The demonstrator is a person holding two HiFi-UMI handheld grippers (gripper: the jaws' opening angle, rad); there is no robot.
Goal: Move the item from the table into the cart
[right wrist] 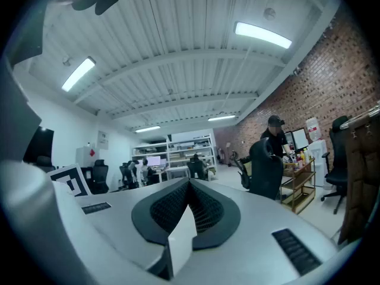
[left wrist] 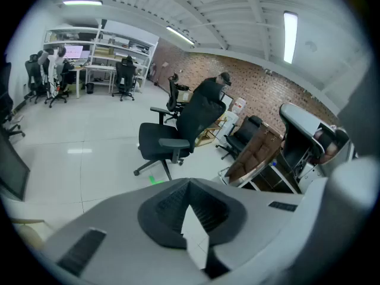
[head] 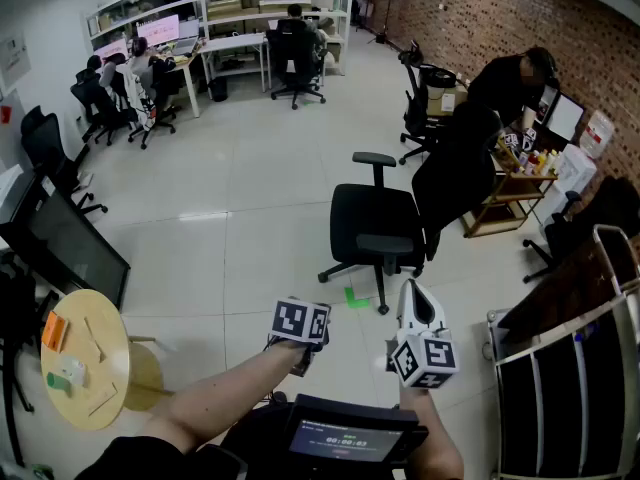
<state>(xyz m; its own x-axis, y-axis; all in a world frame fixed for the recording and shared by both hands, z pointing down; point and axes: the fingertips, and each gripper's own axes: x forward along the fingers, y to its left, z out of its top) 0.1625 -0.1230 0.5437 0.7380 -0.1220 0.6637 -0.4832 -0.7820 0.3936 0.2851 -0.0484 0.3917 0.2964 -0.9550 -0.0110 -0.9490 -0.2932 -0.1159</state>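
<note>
Work is only beginning: items [head: 62, 376] are lying on the table [head: 105, 353], well apart from the cart [head: 565, 338]. Left gripper [left wrist: 189, 186] and right gripper [right wrist: 190, 184] are hanging between them, jaws pressed together, gripping nothing.

1. Bare floor [head: 250, 218] spreads wide ahead and to the left.
2. 1 black office chair [head: 375, 230] stands dead ahead, near the cart [head: 560, 343] at right.
3. The round worktop [head: 110, 368] sits low left, well apart.
</note>
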